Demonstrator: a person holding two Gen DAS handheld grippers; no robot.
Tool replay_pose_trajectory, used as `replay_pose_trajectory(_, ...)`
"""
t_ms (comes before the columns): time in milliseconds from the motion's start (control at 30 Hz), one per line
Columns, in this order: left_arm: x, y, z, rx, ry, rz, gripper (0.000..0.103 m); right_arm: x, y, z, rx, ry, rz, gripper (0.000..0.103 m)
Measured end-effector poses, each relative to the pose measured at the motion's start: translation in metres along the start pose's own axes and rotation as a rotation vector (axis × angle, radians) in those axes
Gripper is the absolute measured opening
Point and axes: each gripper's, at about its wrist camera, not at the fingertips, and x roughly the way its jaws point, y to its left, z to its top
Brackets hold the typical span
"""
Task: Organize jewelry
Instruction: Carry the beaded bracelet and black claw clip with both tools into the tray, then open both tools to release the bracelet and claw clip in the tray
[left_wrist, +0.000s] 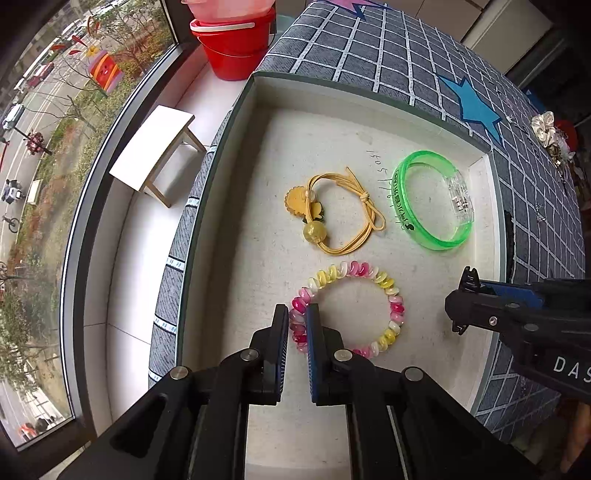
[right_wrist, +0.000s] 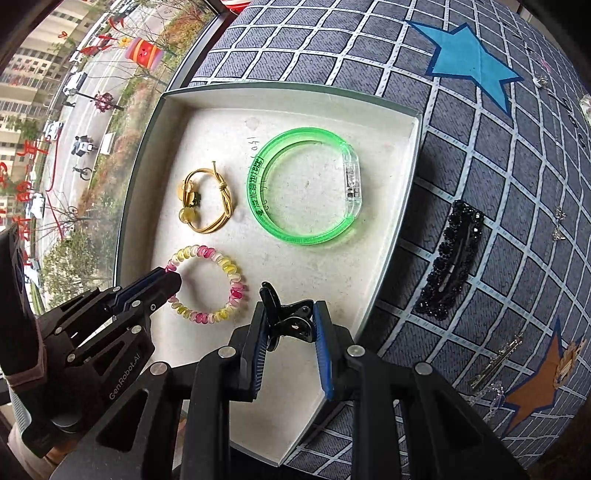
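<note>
Clamped in the right tool (right_wrist: 288, 325), a black claw clip (right_wrist: 286, 319) hangs over the near right part of the white tray (right_wrist: 391, 236), close to its rim. Beside it, the left tool (left_wrist: 297, 325) pinches the pink-yellow bead bracelet (left_wrist: 393, 306) lying on the tray floor. Bare floor separates bracelet, yellow hair tie (left_wrist: 332, 210) and green bangle (left_wrist: 430, 201). A black barrette (right_wrist: 448, 258) lies outside on the table (right_wrist: 480, 155).

A tray (right_wrist: 384, 236) sits on the bench (right_wrist: 480, 155); inside it, a bangle (right_wrist: 258, 206) lies far right, a hair tie (right_wrist: 218, 218) to its left, a beaded bracelet (right_wrist: 236, 280) nearer; a hair clip (right_wrist: 448, 258) lies on the bench right of the tray.
</note>
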Motion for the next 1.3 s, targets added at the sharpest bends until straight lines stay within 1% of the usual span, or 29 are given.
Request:
replay_pose_trajectory(200, 0.005, -0.004, 0.005, 0.034, -0.004, 0.046, 0.017, 0.013, -0.001, 0.01, -0.001, 0.011, -0.042, 0.026)
replay_pose_trajectory(400, 0.003, -0.009, 0.007, 0.052, -0.004, 0.07, 0.017, 0.016, -0.001, 0.014, -0.013, 0.009, -0.058, 0.027)
replay_pose_trajectory(433, 0.0, -0.013, 0.006, 0.05, -0.001, 0.072, 0.017, 0.016, -0.001, 0.014, -0.013, 0.01, -0.053, 0.029)
replay_pose_trajectory(500, -0.001, -0.014, 0.005, 0.042, 0.004, 0.069, 0.017, 0.016, 0.003, 0.016, -0.011, 0.012, -0.048, 0.039)
replay_pose_trajectory(533, -0.002, -0.015, 0.005, 0.038, 0.004, 0.067, 0.017, 0.016, 0.003, 0.016, -0.01, 0.013, -0.056, 0.051)
replay_pose_trajectory(567, -0.004, -0.015, 0.006, 0.037, 0.002, 0.068, 0.017, 0.014, 0.003, 0.016, -0.009, 0.01, -0.046, 0.052)
replay_pose_trajectory(633, -0.007, -0.017, 0.006, 0.043, -0.006, 0.078, 0.017, 0.01, 0.006, 0.021, -0.008, -0.003, -0.056, 0.052)
replay_pose_trajectory(767, -0.016, -0.022, 0.006, 0.06, -0.023, 0.088, 0.017, -0.013, 0.01, 0.018, -0.023, -0.055, -0.065, 0.053)
replay_pose_trajectory(800, -0.018, -0.023, 0.005, 0.064, -0.028, 0.091, 0.017, -0.018, 0.013, 0.017, -0.025, -0.072, -0.069, 0.055)
replay_pose_trajectory(867, -0.022, -0.026, 0.005, 0.069, -0.034, 0.095, 0.017, -0.03, 0.011, 0.015, -0.019, -0.098, -0.072, 0.061)
replay_pose_trajectory(1033, -0.026, -0.03, 0.004, 0.071, -0.026, 0.085, 0.017, -0.05, -0.014, -0.006, 0.039, -0.133, -0.069, 0.062)
replay_pose_trajectory(1167, -0.027, -0.034, 0.002, 0.074, -0.008, 0.082, 0.017, -0.061, -0.047, -0.024, 0.111, -0.15, -0.068, 0.063)
replay_pose_trajectory(1300, -0.031, -0.044, 0.0, 0.099, 0.006, 0.096, 0.018, -0.072, -0.078, -0.045, 0.195, -0.168, -0.068, 0.067)
